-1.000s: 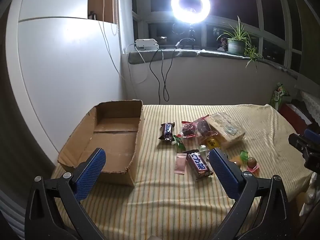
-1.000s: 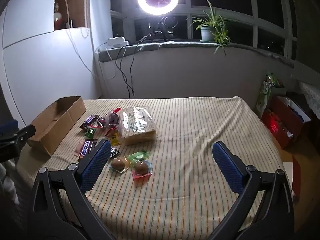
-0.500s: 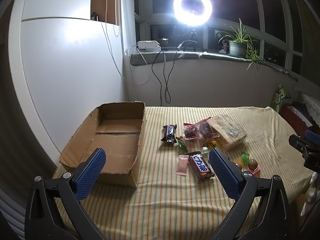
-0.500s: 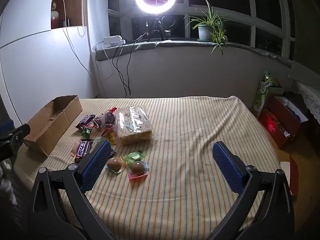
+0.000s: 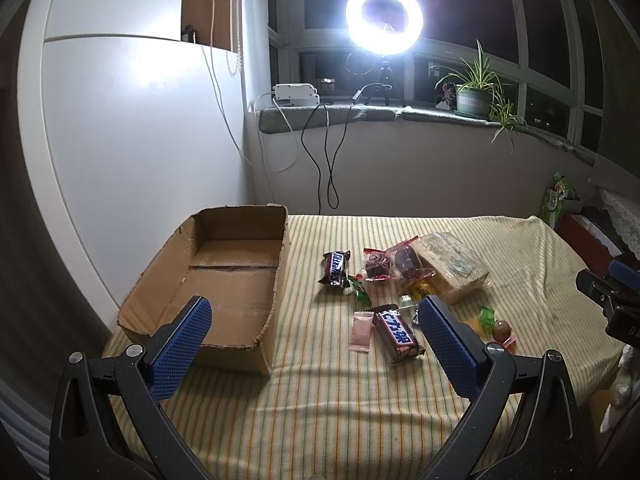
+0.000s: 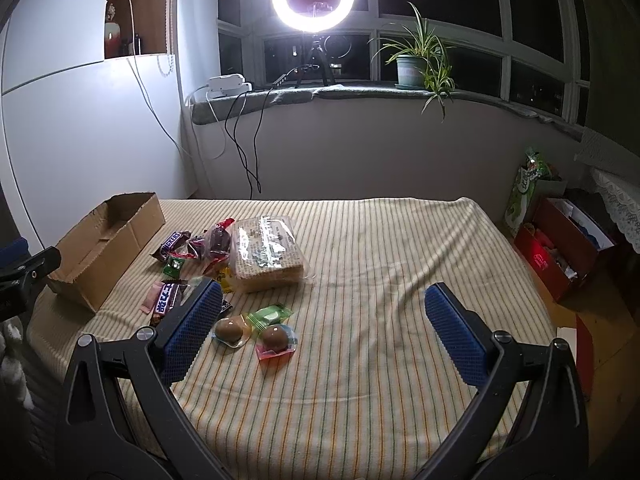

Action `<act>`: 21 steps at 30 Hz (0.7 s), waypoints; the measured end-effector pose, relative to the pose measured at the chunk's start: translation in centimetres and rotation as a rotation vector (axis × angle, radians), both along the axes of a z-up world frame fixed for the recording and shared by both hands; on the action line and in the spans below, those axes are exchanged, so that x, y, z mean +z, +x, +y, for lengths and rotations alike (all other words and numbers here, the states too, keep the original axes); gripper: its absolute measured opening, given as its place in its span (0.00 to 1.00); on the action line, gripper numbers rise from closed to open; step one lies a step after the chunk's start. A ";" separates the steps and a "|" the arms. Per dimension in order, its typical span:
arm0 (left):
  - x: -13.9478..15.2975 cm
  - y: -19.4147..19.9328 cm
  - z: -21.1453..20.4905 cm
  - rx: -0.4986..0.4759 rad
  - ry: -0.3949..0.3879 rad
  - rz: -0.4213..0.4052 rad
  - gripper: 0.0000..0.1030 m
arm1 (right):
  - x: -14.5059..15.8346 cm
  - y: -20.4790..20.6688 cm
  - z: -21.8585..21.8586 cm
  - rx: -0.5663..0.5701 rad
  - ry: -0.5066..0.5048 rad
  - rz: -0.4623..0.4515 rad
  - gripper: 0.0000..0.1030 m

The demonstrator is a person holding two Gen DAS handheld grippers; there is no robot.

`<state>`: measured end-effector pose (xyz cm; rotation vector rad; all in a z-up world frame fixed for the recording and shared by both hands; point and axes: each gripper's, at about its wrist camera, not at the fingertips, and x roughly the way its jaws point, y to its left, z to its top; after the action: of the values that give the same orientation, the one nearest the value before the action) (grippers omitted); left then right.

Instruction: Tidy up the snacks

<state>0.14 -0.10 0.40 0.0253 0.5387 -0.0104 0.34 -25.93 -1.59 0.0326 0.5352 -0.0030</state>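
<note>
An empty cardboard box (image 5: 224, 276) (image 6: 108, 244) sits at the left of the striped table. Snacks lie right of it: a Snickers bar (image 5: 335, 268) (image 6: 173, 243), a second chocolate bar (image 5: 397, 334) (image 6: 166, 300), a pink sachet (image 5: 360, 330), dark red wrapped sweets (image 5: 378, 269), a clear pack of crackers (image 5: 452, 268) (image 6: 266, 252), a green candy (image 6: 269, 314) and two wrapped brown eggs (image 6: 230, 330) (image 6: 275, 338). My left gripper (image 5: 314, 322) hovers open above the table's near edge. My right gripper (image 6: 323, 308) is open too, nothing between its fingers.
Striped cloth (image 6: 380, 248) covers the table, bare on its right half. A white cabinet (image 5: 132, 132) stands left. A ring light (image 5: 384, 12), cables and a potted plant (image 6: 412, 64) sit on the sill. Red boxes (image 6: 560, 240) stand on the floor, right.
Both grippers have pulled back and risen slightly, so the table and snacks sit a little farther off. Nothing on the table has moved. Both jaws stay open.
</note>
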 end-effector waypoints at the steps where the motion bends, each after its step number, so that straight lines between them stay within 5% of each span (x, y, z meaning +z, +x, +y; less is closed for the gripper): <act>1: 0.0 0.0 0.1 0.000 -0.001 0.001 0.99 | 0.0 0.0 0.0 0.001 0.001 0.001 1.00; 21: -0.2 0.1 -0.2 -0.005 -0.002 0.001 0.99 | -0.3 0.0 0.0 0.007 -0.008 0.005 1.00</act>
<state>0.26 -0.26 0.22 0.0251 0.5401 -0.0158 0.34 -25.90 -1.84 0.0233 0.5399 0.0016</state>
